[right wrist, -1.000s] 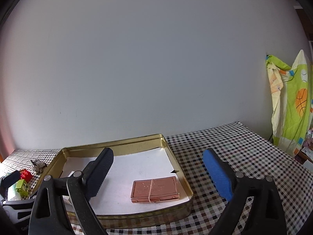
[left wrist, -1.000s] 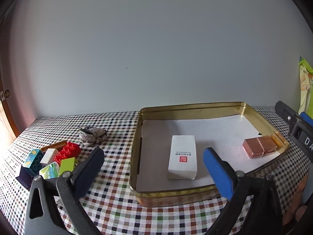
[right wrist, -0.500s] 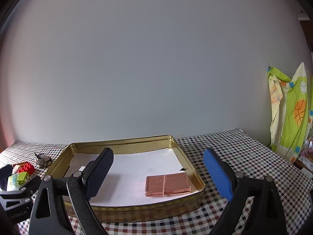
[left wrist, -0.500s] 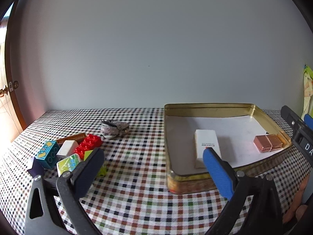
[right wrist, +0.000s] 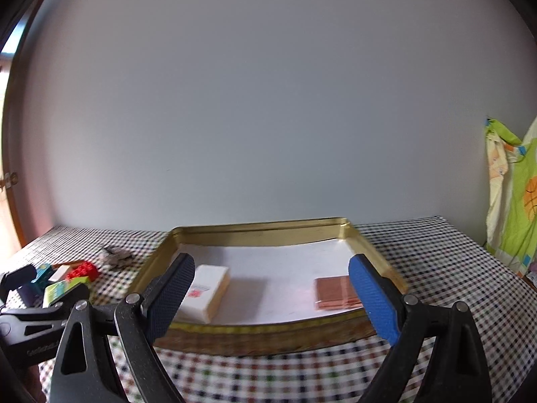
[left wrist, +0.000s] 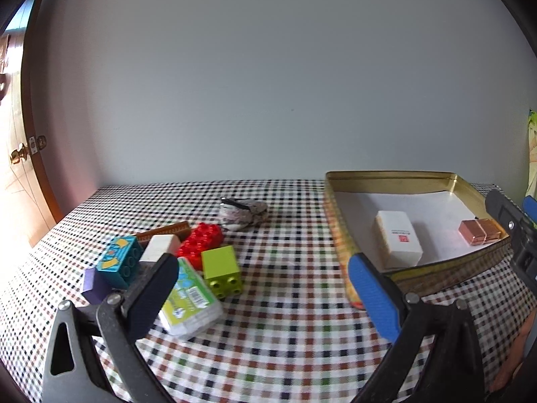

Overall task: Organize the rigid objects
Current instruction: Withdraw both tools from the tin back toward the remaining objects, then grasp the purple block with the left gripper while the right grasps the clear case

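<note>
**Two things boxed, a heap of blocks left to fetch**

Two items already lie in the gold tin [left wrist: 396, 177], so the job looks partly done: the step in hand is, I judge, the reach for the next piece from the pile on the desk [left wrist: 288, 322].

Left wrist view: the left tongs [left wrist: 263, 290] stand wide open with nothing between them, pointing at the gap between pile and tin. Just ahead of the black finger lies a green-and-white wrapped packet [left wrist: 189, 300], partly hidden by that finger; whether it touches the finger I cannot tell. Beside the packet sits a lime green block [left wrist: 222, 270], and behind it a red block [left wrist: 200, 242], a white block [left wrist: 160, 244], a blue block [left wrist: 118, 260], a purple block [left wrist: 94, 284] and a brown strip [left wrist: 166, 229]. A grey lump [left wrist: 242, 214] lies apart, further back. The tin stands to the right, holding a white box [left wrist: 399, 240] and a copper case [left wrist: 480, 231]. The next move calls for swinging left and down, then closing on one piece, the packet or lime block being nearest.

Right wrist view: the right tongs [right wrist: 272, 297] are also wide open and empty, facing the tin's near wall. The white box shows just beyond the black finger, the copper case just inside the blue one; neither is gripped. The left tongs and the pile show at the far left, well apart.
</note>
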Demonstrator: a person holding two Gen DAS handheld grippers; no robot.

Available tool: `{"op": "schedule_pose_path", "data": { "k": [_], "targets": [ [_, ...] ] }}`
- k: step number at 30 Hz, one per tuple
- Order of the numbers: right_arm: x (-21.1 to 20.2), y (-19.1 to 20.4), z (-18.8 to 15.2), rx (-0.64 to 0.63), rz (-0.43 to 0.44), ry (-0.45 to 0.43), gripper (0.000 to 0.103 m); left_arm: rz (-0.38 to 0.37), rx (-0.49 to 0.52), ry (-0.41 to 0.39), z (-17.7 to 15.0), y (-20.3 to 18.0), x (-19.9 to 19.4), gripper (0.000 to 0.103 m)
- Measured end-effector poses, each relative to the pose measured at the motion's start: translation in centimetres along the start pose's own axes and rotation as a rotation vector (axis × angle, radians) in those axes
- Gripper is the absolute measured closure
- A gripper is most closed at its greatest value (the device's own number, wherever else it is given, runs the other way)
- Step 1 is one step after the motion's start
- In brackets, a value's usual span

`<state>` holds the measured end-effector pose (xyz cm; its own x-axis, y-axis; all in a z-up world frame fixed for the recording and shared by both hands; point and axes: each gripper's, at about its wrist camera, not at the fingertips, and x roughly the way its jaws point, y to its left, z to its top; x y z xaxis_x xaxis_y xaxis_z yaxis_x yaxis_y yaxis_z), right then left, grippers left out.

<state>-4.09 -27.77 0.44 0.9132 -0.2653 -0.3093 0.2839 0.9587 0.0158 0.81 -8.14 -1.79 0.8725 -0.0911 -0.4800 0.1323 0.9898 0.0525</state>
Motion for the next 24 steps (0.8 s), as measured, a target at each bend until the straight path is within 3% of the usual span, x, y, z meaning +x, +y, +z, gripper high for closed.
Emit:
{"op": "schedule_pose_path", "data": {
  "k": [16, 24],
  "targets": [
    [0.0, 8.5, -0.9, -0.029, 0.185, 0.073, 0.008, 0.173, -0.08, 0.047, -0.7, 9.7, 0.9, 0.001],
    [0.6, 13.5, -1.6, -0.056, 0.284, 0.158, 0.008, 0.244, -0.185, 0.134, -1.1, 16.0, 2.5, 0.002]
  ]
}}
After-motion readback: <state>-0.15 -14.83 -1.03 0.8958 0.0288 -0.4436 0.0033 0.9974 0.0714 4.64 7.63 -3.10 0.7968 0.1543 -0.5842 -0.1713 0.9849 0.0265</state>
